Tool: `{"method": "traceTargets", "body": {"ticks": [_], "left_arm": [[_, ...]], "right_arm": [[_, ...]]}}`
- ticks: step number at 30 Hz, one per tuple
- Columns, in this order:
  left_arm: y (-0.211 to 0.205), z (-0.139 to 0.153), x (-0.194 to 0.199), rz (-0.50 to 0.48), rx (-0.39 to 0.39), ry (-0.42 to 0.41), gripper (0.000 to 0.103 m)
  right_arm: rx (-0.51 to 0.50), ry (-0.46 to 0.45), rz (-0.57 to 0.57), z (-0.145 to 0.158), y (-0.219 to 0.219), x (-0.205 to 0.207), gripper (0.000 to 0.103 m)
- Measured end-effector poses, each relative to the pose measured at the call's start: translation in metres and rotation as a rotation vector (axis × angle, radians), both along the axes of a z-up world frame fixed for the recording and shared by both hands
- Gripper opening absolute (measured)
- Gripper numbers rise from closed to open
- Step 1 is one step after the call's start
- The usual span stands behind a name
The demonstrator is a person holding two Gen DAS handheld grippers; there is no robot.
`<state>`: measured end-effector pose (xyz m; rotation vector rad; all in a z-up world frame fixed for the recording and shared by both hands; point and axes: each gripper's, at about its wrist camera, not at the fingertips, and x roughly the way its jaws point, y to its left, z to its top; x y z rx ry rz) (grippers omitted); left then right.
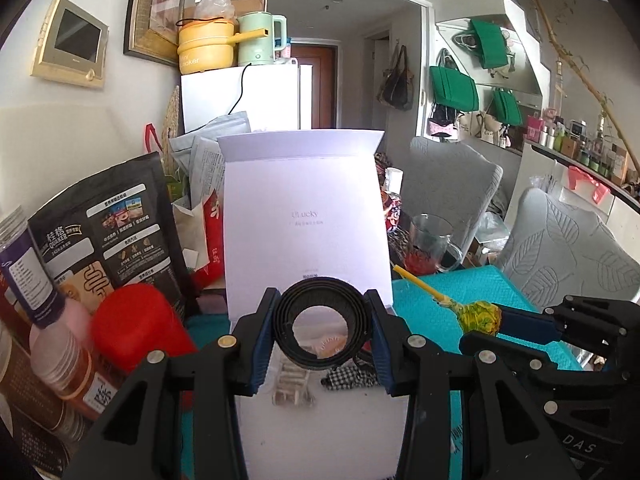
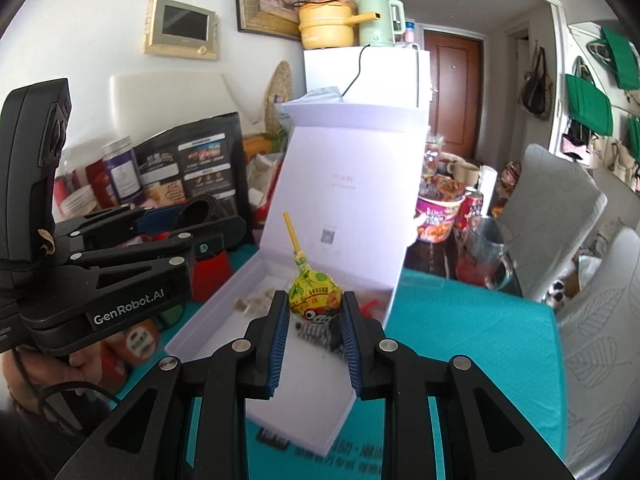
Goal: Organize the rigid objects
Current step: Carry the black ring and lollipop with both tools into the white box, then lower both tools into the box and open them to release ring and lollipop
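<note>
Two grippers are raised side by side over an open white box, each clamped on something. Nearest in the left wrist view, the left gripper [image 1: 320, 330] has its blue pads pressed against both sides of a coiled black belt [image 1: 320, 322], a thick roll with a hollow middle through which the box floor shows. In the right wrist view, the right gripper [image 2: 315, 326] squeezes the wrapped yellow-green head of a lollipop [image 2: 314, 296]; its yellow stick points up and away from the camera.

Under both grippers lies the white box [image 2: 224, 320] on a teal mat [image 2: 472, 344] that covers the desk. A few small items lie on the box floor: pale blocks, a black-and-white checked piece and something red, all too blurred to name. Its lid [image 1: 306, 216] stands upright at the far side, with faint grey lettering across the middle.

Left of the box are a red container [image 1: 140, 326], a jar with a purple label [image 1: 30, 276] and a black food pouch [image 1: 108, 236] leaning behind them. Right of the box, past the mat's edge, a glass mug [image 1: 430, 246] holds something red, and a cup of instant noodles [image 2: 438, 216] sits behind it. Two grey padded chairs [image 1: 560, 248] stand at the right.

Farthest back, a white fridge [image 1: 240, 98] carries a yellow cooker [image 1: 206, 46] and a pale green kettle [image 1: 260, 38], with a brown door [image 2: 452, 92] beyond.
</note>
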<state>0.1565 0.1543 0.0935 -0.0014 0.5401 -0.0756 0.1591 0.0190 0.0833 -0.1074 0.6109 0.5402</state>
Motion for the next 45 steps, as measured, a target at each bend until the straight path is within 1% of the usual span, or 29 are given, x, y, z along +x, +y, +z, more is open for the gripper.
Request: {"method": "traceTargets", "body": {"ticks": [4,10,15,18,21,34,45], "left_arm": [[0.009,-0.007,0.017,0.025,-0.01,0.013,0.042],[0.02,-0.023,0.041,0.056,-0.004,0.06,0.042],[0.026,-0.037,0.054,0.077,-0.003,0.093,0.042],[0.027,-0.043,0.058,0.085,0.007,0.111,0.042],[0.028,-0.052,0.065,0.098,0.014,0.136,0.042],[0.02,-0.087,0.087,0.084,0.044,0.242,0.042],[0.014,-0.117,0.1,0.055,0.032,0.348,0.042]], "right_arm": [[0.01,0.007,0.006,-0.003,0.005,0.02,0.026],[0.01,0.027,0.032,-0.015,0.016,0.048,0.026],[0.002,0.047,0.053,-0.027,0.022,0.064,0.026],[0.027,0.06,0.052,-0.036,0.021,0.07,0.026],[0.003,0.09,0.05,-0.047,0.022,0.077,0.026],[-0.044,0.153,0.046,-0.075,0.028,0.092,0.026],[-0.056,0.237,0.066,-0.098,0.034,0.104,0.026]]}}
